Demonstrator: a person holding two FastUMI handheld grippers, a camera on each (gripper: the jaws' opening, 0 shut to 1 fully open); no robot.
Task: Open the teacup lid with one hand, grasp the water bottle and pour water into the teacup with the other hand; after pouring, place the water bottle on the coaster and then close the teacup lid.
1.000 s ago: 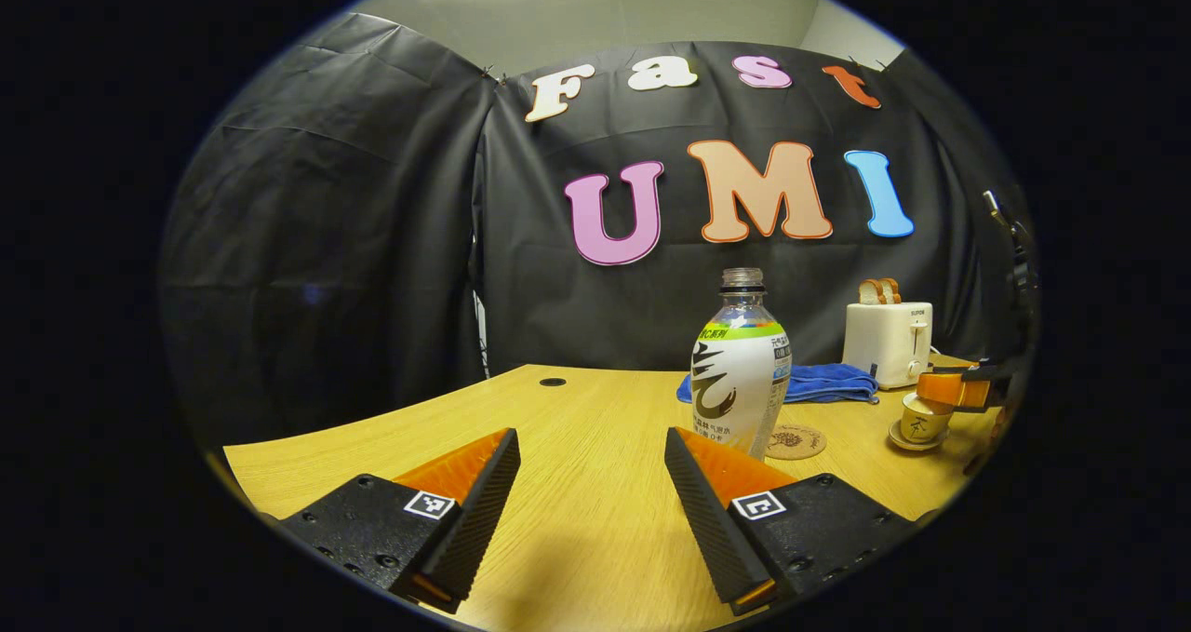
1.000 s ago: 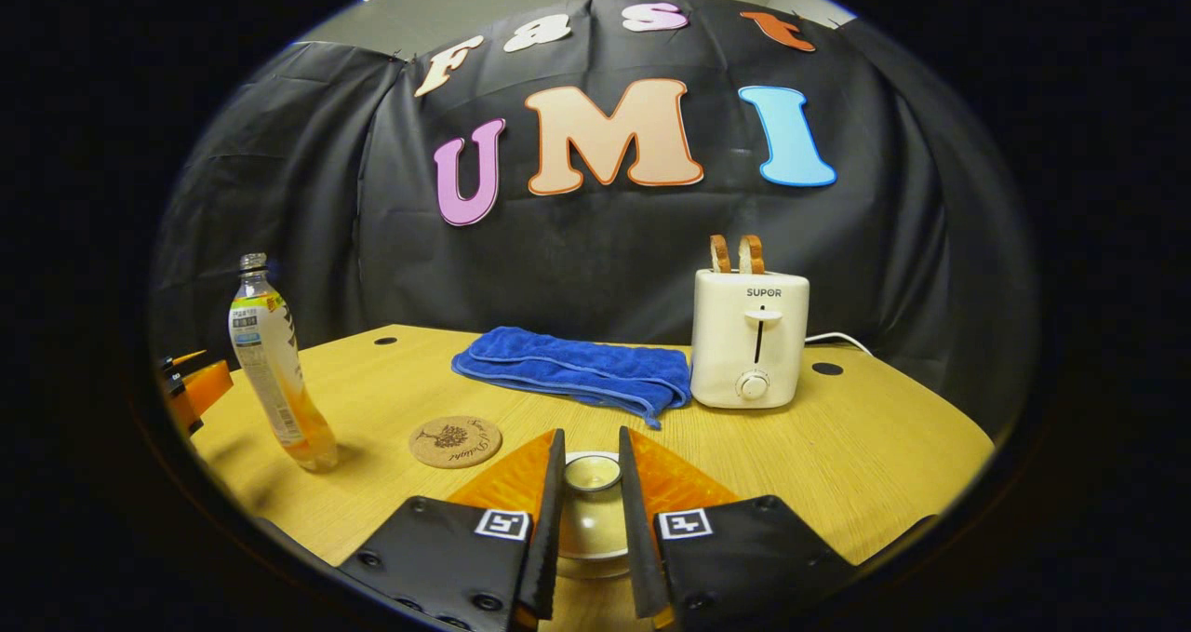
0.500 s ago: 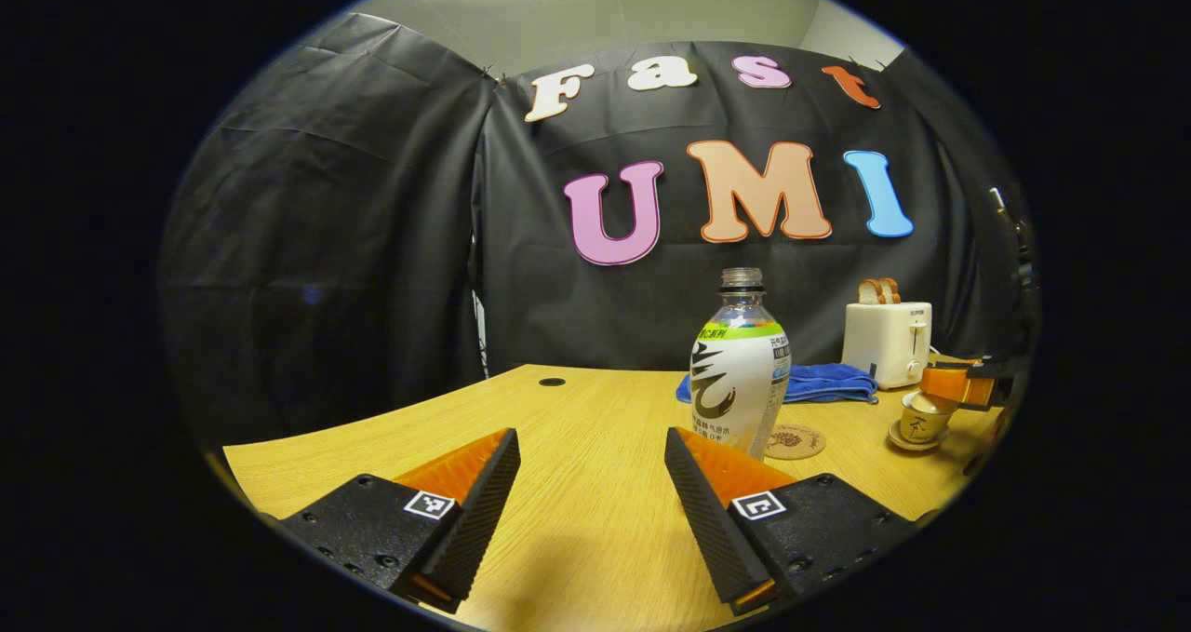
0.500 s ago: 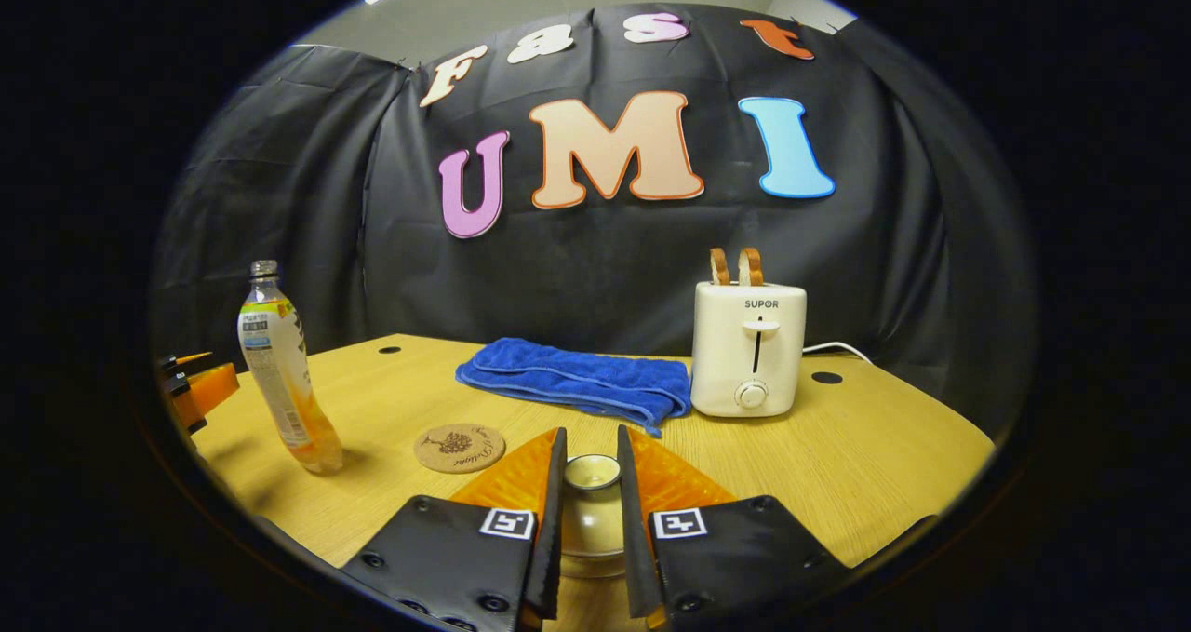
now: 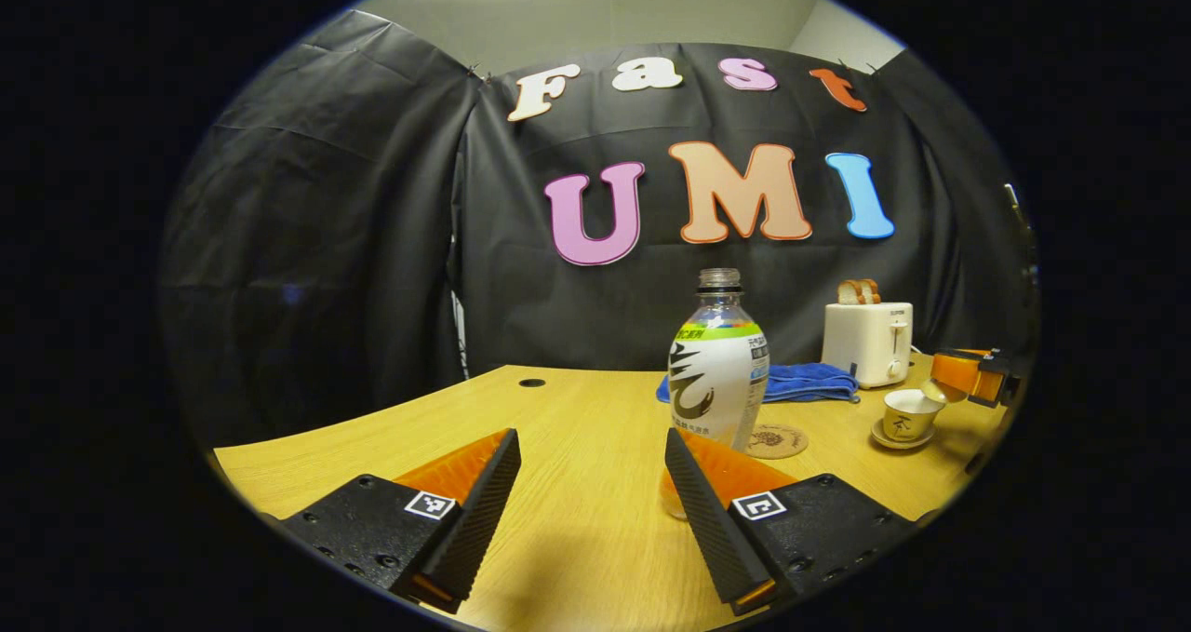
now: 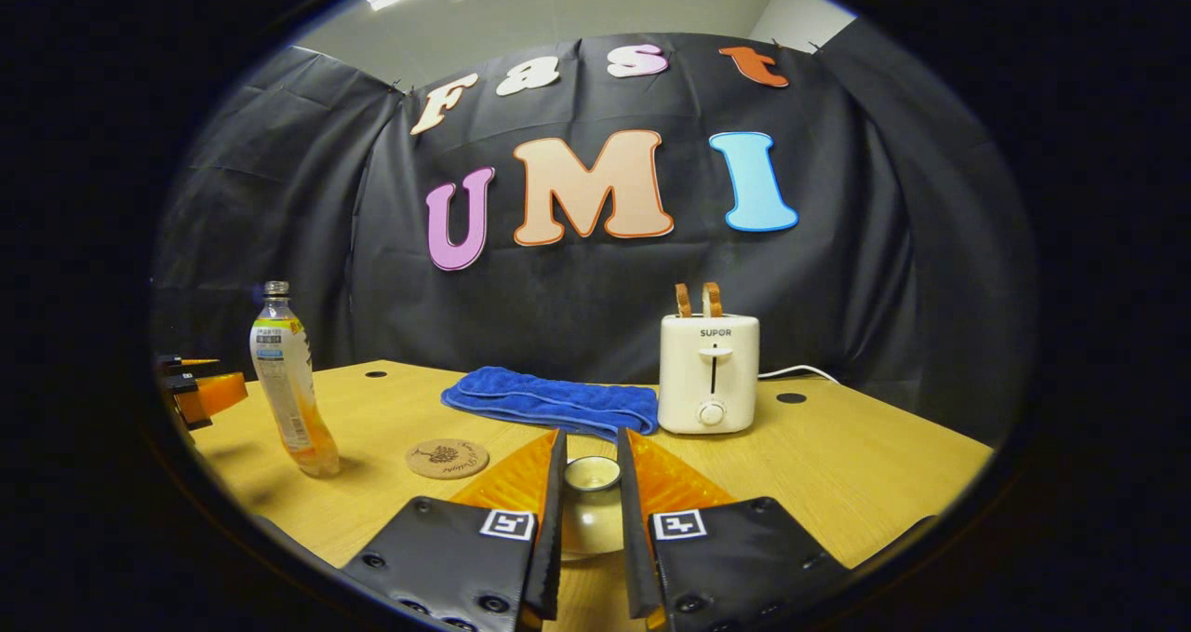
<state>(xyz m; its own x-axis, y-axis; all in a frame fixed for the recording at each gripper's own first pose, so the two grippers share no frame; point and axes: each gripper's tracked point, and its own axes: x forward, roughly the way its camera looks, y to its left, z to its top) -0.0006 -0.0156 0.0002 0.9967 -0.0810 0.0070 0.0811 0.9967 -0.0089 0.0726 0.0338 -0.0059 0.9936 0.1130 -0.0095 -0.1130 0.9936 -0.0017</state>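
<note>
Right tool (image 6: 591,520) grips lid (image 6: 592,506); left tool (image 5: 591,511) wide; left view shows uncovered teacup (image 5: 910,415)

1. The left gripper (image 5: 592,511) is held low and level over the table, its two fingers (image 5: 475,506) spread wide apart with nothing between them.
2. The right-hand finger of the left gripper stands just in front of the water bottle (image 5: 718,371), not touching it that can be seen.
3. The right gripper (image 6: 590,530) is raised off the table, its fingers (image 6: 549,520) drawn close together and pressing on the teacup lid (image 6: 592,506) from both sides.
4. In the left gripper view, the right gripper (image 5: 968,376) shows far off, holding the lid above and beside the open teacup (image 5: 907,415).
</note>
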